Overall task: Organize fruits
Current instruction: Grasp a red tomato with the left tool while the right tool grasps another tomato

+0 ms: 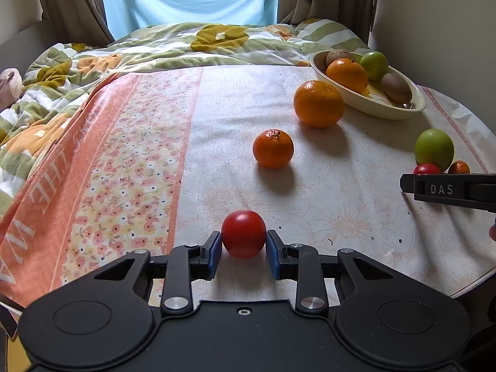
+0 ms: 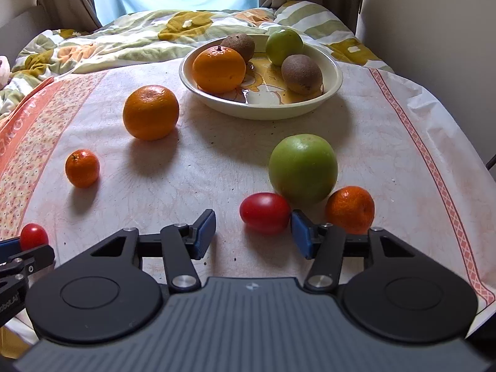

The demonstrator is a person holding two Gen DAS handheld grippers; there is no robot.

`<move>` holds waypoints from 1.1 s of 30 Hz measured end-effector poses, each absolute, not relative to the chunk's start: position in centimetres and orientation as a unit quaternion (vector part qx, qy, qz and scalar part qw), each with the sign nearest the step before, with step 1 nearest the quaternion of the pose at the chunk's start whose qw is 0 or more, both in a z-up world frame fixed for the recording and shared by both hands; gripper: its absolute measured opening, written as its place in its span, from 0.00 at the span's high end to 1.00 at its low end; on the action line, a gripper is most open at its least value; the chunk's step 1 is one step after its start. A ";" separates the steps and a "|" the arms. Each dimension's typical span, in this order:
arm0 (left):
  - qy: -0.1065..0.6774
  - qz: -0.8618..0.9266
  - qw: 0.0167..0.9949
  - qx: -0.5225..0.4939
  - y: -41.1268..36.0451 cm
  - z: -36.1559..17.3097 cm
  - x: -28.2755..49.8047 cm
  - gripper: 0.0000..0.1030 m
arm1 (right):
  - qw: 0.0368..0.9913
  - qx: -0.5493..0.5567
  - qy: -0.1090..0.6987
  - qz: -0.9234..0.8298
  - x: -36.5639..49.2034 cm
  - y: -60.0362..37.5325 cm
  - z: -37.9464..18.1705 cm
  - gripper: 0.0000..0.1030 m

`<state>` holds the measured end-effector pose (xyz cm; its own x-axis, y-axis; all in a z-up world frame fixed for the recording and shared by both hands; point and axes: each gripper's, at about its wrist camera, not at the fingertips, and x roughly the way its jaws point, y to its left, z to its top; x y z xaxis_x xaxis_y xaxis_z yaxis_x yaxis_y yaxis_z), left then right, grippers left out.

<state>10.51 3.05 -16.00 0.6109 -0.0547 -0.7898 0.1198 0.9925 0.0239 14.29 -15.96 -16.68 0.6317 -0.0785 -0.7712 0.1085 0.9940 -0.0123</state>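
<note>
My left gripper (image 1: 244, 243) is shut on a round red tomato (image 1: 244, 233), its blue pads (image 1: 213, 249) pressing both sides as it rests on the tablecloth. The same tomato (image 2: 34, 235) shows at the left edge of the right wrist view. My right gripper (image 2: 252, 231) is open around an oval red tomato (image 2: 265, 213). The right pad (image 2: 299, 228) touches it and the left pad stands clear. A cream bowl (image 2: 331, 88) at the back holds an orange (image 2: 218, 68), two kiwis and a green fruit.
Loose on the cloth lie a large orange (image 2: 151, 112), a small mandarin (image 2: 82, 168), a green apple (image 2: 303, 168) and another mandarin (image 2: 350, 209) just right of the right finger. A rumpled quilt (image 1: 93, 62) lies behind and to the left. The table edge (image 2: 483, 294) curves at right.
</note>
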 end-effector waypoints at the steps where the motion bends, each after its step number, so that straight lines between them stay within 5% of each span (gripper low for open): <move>1: 0.438 -0.049 0.897 0.037 3.1 -16.0 10.5 0.67 | 0.903 0.021 0.426 -0.055 14.5 -16.1 -16.7 0.39; 4: 0.436 -0.050 0.898 0.037 3.2 -15.8 10.4 0.67 | 0.902 0.025 0.427 -0.061 14.8 -16.2 -16.9 0.51; 16: 0.414 -0.055 0.908 0.037 3.8 -13.4 9.9 0.67 | 0.908 0.036 0.415 -0.040 14.1 -15.3 -14.9 0.51; 33: 0.337 -0.105 0.934 0.046 2.1 -4.9 11.0 0.67 | 0.931 0.056 0.360 -0.018 12.9 -16.5 -5.0 0.51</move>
